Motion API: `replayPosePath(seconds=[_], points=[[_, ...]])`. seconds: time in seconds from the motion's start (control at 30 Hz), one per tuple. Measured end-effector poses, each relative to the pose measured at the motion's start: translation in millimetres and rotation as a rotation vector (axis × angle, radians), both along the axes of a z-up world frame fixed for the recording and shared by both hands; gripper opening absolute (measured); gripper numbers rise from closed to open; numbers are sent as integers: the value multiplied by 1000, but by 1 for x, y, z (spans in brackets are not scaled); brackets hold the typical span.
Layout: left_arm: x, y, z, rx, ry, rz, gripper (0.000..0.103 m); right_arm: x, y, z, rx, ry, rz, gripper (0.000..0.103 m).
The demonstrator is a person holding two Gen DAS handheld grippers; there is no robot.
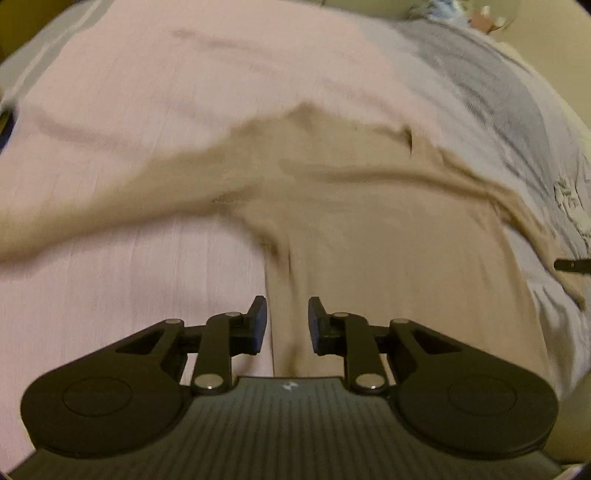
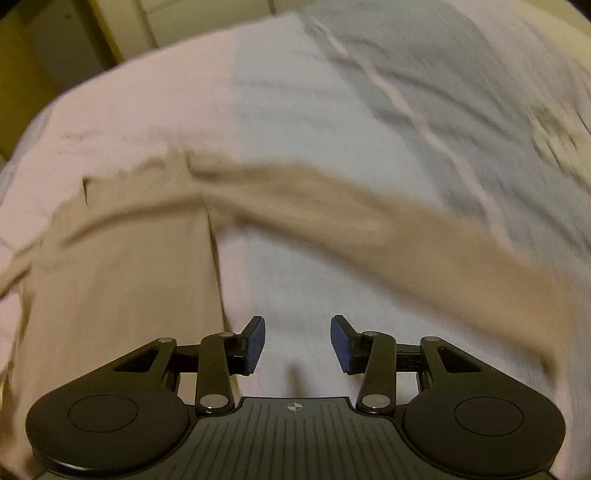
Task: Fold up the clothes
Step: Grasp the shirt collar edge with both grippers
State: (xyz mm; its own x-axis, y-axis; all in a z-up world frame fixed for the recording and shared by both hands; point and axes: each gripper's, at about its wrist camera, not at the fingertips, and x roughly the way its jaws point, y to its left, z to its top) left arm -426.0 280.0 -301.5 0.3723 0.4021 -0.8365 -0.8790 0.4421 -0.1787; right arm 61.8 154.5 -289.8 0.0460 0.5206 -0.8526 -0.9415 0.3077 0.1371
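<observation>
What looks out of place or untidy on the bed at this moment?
The tan garment is not flat: one sleeve trails sideways across the bedcover, and wrinkles bunch near its shoulder. No damage is visible. Both grippers, left and right, are open.

Both views are smeared by motion blur, so the weave and seams of the tan shirt (image 1: 369, 229) cannot be read. In the left wrist view its left sleeve (image 1: 74, 218) runs off the left edge and its hem disappears beneath the left gripper (image 1: 287, 323). A dark, thin thing (image 1: 572, 265) pokes in at the right edge, cut off; possibly the other gripper's tip. Small cluttered things (image 1: 484, 18) at the top edge are too blurred to name. In the right wrist view the right sleeve (image 2: 424, 236) smears toward the right edge, and the bedcover (image 2: 480, 92) pattern there is illegible.
</observation>
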Motion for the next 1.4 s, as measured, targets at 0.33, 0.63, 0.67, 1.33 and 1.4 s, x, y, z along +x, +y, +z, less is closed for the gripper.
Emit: replayPosePath(seconds=[0.33, 0.63, 0.67, 1.33, 1.4], points=[[74, 174, -37, 142, 48, -144, 34, -20, 179, -39, 130, 13, 227, 43], [86, 222, -91, 106, 154, -218, 3, -27, 248, -88, 67, 28, 343, 35], [84, 223, -91, 118, 152, -219, 2, -26, 250, -90, 64, 33, 361, 4], [86, 251, -94, 186, 86, -180, 4, 35, 261, -70, 201, 184, 227, 44], [81, 255, -89, 172, 45, -153, 4, 36, 264, -66, 213, 205, 245, 44]])
